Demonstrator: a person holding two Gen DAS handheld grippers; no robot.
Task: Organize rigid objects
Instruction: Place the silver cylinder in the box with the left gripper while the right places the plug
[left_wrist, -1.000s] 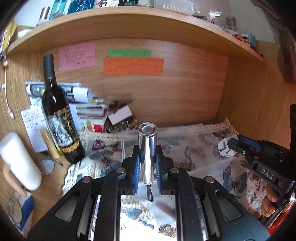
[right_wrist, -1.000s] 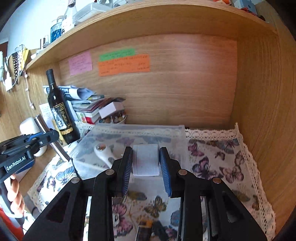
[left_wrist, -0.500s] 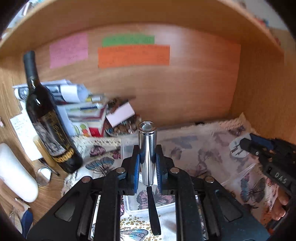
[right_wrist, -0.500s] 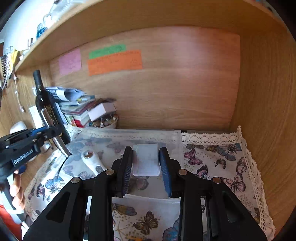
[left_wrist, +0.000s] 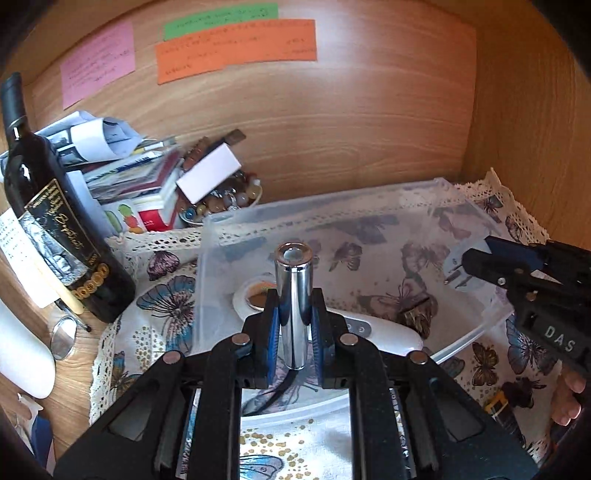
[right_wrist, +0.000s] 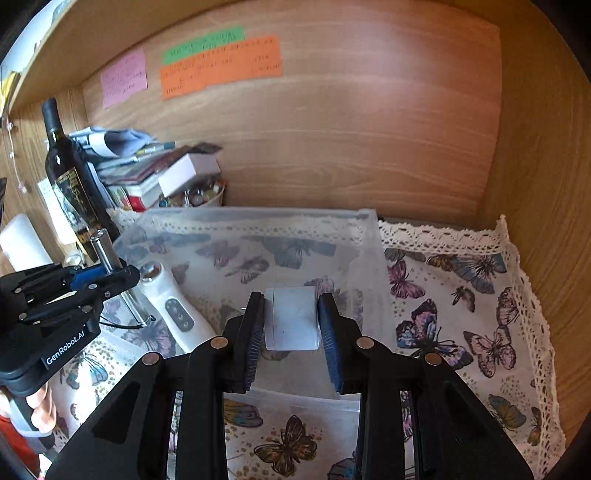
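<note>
— Wooden alcove walls close around a butterfly-print cloth (right_wrist: 480, 295) with a lace border, and a clear plastic bin (right_wrist: 369, 236) sits on it toward the back left corner. What's each tool carrying?

— The left gripper (left_wrist: 293, 328) is clamped on a chrome cylinder (left_wrist: 294, 295), upright between its pads, hanging over the bin's left half. The right gripper (right_wrist: 291, 321) is pinched on a white plug adapter (right_wrist: 291, 317) over the bin's near middle.

— Anything already in there?

— A white handheld device (right_wrist: 170, 306) lies on the bin floor along its left side, with a small dark item near it that I can't identify.

— So which step?

— Placing, I'd judge: both pieces are over the bin, not yet let go. Next calls for lowering each one clear of the device, then parting the jaws. The cylinder will likely roll once it is laid flat.
</note>
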